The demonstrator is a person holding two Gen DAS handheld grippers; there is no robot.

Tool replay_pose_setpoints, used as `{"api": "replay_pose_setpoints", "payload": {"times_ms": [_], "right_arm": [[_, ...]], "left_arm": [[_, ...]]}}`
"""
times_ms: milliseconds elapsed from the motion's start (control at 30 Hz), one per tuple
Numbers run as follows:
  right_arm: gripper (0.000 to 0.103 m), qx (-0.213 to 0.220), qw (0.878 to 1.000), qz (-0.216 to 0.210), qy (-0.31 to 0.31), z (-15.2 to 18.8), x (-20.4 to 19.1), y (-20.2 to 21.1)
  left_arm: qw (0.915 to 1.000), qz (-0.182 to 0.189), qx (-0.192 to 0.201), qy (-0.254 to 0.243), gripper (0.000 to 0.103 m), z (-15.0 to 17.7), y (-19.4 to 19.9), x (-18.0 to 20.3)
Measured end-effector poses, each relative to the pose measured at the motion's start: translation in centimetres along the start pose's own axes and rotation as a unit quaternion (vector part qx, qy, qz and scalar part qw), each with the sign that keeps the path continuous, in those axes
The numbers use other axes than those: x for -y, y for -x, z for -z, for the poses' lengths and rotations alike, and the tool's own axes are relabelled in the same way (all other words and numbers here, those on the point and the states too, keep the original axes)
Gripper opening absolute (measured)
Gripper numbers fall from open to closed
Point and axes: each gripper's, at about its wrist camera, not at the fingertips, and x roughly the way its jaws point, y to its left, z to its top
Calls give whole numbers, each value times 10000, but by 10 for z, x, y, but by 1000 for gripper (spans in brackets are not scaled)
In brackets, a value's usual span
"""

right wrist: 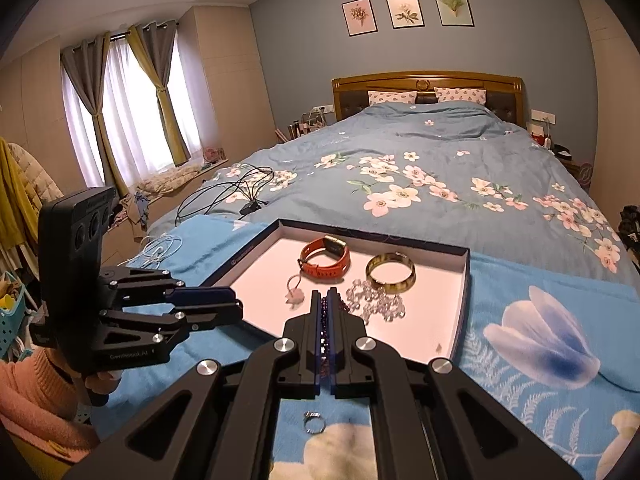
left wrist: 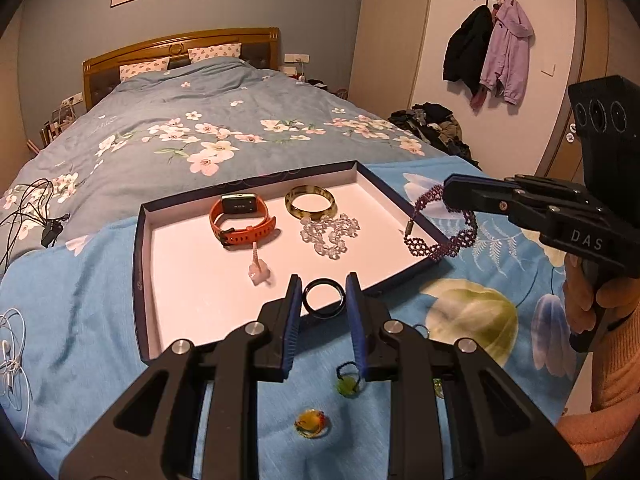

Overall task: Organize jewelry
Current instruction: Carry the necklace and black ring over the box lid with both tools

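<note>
While the left gripper (left wrist: 323,298) hangs above the near rim of the tray (left wrist: 144,248), its jaws stand narrow and pinch a black ring (left wrist: 323,300) between the blue pads, the ring upright between the fingertips. The right gripper (right wrist: 325,298) has its jaws pressed fully together on a purple beaded bracelet (left wrist: 444,232), whose loose loop dangles below the jaws over the tray's right edge. Ahead of both pairs of jaws, inside the tray, lie an orange watch (left wrist: 240,218), an amber bangle (left wrist: 310,202), a clear bead bracelet (left wrist: 330,234) and a small pink charm (left wrist: 259,272). Below the left jaws, on the blue floral cloth (left wrist: 80,280) spread over the bed (left wrist: 200,120), rest a yellow ring (left wrist: 312,422) and a green ring (left wrist: 348,384); beneath the right jaws sits a silver ring (right wrist: 313,422).
</note>
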Motion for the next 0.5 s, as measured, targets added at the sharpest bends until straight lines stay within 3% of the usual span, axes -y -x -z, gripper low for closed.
{"api": "replay_pose_setpoints", "payload": {"times_ms": [500], "right_arm": [[1,-123,9999,103,-22,-19,11,-36]], "left_arm": [[9998,-193,2,-40,22,-13,-18,-9]]}}
